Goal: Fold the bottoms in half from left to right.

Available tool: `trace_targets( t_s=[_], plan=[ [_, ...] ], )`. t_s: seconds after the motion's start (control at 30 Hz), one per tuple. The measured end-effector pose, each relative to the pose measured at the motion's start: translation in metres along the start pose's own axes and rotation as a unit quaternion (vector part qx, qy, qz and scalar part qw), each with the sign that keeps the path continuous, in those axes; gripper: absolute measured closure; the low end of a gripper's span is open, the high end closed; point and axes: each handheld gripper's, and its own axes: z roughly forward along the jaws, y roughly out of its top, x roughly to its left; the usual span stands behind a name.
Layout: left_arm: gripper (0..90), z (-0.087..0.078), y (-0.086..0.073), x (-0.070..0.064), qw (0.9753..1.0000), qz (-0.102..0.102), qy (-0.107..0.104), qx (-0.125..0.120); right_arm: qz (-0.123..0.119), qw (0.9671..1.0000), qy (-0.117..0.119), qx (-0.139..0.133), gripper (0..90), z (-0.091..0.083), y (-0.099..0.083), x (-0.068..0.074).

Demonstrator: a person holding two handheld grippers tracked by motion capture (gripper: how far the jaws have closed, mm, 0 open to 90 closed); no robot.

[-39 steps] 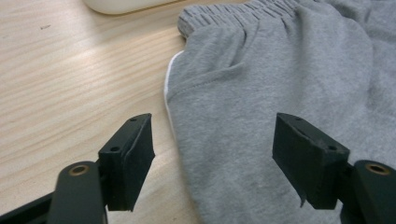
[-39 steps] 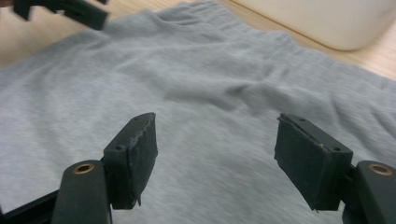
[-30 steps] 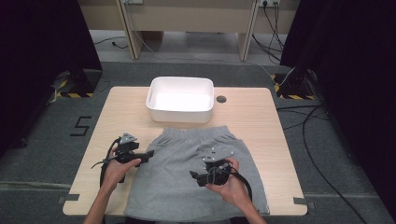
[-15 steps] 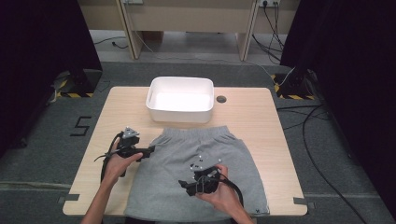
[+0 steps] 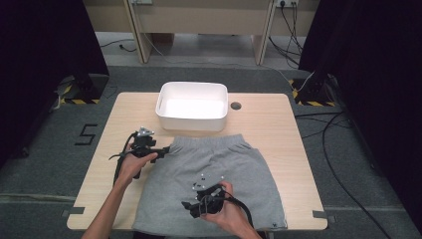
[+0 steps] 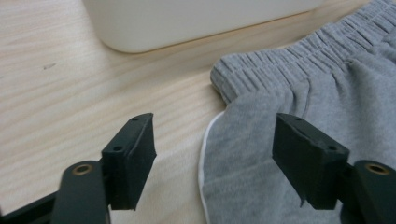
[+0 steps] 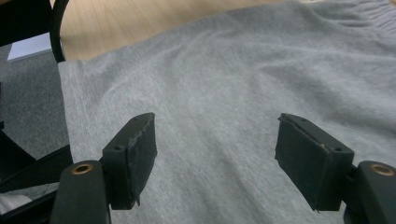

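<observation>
Grey shorts (image 5: 219,179) lie flat on the wooden table (image 5: 283,129), waistband toward the white tub (image 5: 192,105). My left gripper (image 5: 166,148) is open at the left end of the waistband. In the left gripper view its jaws straddle the shorts' side edge (image 6: 212,154), just below the ribbed waistband (image 6: 280,65). My right gripper (image 5: 188,208) is open low over the left leg of the shorts near the front edge. Grey fabric (image 7: 219,107) lies between its jaws in the right gripper view.
The white tub stands empty at the back middle of the table. A small dark hole (image 5: 236,105) is to its right. Bare wood lies left of the shorts and at the right side. Grey floor and cables surround the table.
My left gripper moved forward and right to the waistband corner. My right gripper moved back and left toward the shorts' left leg near the front edge.
</observation>
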Motion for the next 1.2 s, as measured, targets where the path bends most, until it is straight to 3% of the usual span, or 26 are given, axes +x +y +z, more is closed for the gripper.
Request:
trace_targets(
  t_s=[0.13, 0.33, 0.4, 0.47, 0.57, 0.77, 0.83, 0.87, 1.03, 1.2],
  plan=[
    [35.1, 0.009, 0.006, -0.003, 0.9999, -0.006, -0.014, -0.001, 0.001, 1.0000, 0.003, 0.005, 29.5, 0.004, -0.001, 0.002],
    [45.0, 0.029, 0.015, -0.011, 0.9995, 0.005, -0.025, 0.016, -0.005, 0.9999, 0.008, 0.009, 29.5, 0.007, 0.000, 0.006],
    [53.7, 0.037, 0.016, -0.010, 0.9988, 0.024, -0.018, 0.037, -0.006, 0.9999, 0.010, 0.009, 29.5, 0.008, 0.001, 0.009],
    [65.1, 0.043, 0.015, -0.011, 0.9959, 0.066, 0.002, 0.061, -0.003, 0.9999, 0.013, 0.008, 29.5, 0.010, 0.003, 0.013],
    [72.9, 0.046, 0.017, -0.011, 0.9960, 0.067, 0.000, 0.058, -0.005, 0.9998, 0.019, 0.002, 29.5, 0.015, 0.006, 0.021],
    [76.6, 0.046, 0.016, -0.021, 0.9915, 0.112, 0.025, 0.062, -0.012, 0.9994, 0.029, -0.014, 29.5, 0.033, 0.012, 0.043],
    [76.9, 0.045, 0.016, -0.021, 0.9921, 0.107, 0.024, 0.061, -0.009, 0.9993, 0.033, -0.016, 29.6, 0.042, 0.013, 0.052],
    [76.9, 0.045, 0.016, -0.021, 0.9923, 0.106, 0.024, 0.060, -0.019, 0.9991, 0.032, -0.019, 29.7, 0.046, 0.013, 0.055],
    [77.2, 0.045, 0.015, -0.020, 0.9928, 0.104, 0.021, 0.056, -0.009, 0.9987, 0.042, -0.029, 29.7, 0.064, 0.015, 0.074],
    [77.2, 0.045, 0.013, -0.016, 0.9951, 0.086, 0.009, 0.048, -0.024, 0.9979, 0.055, -0.027, 29.7, 0.082, 0.018, 0.091]
  ],
)
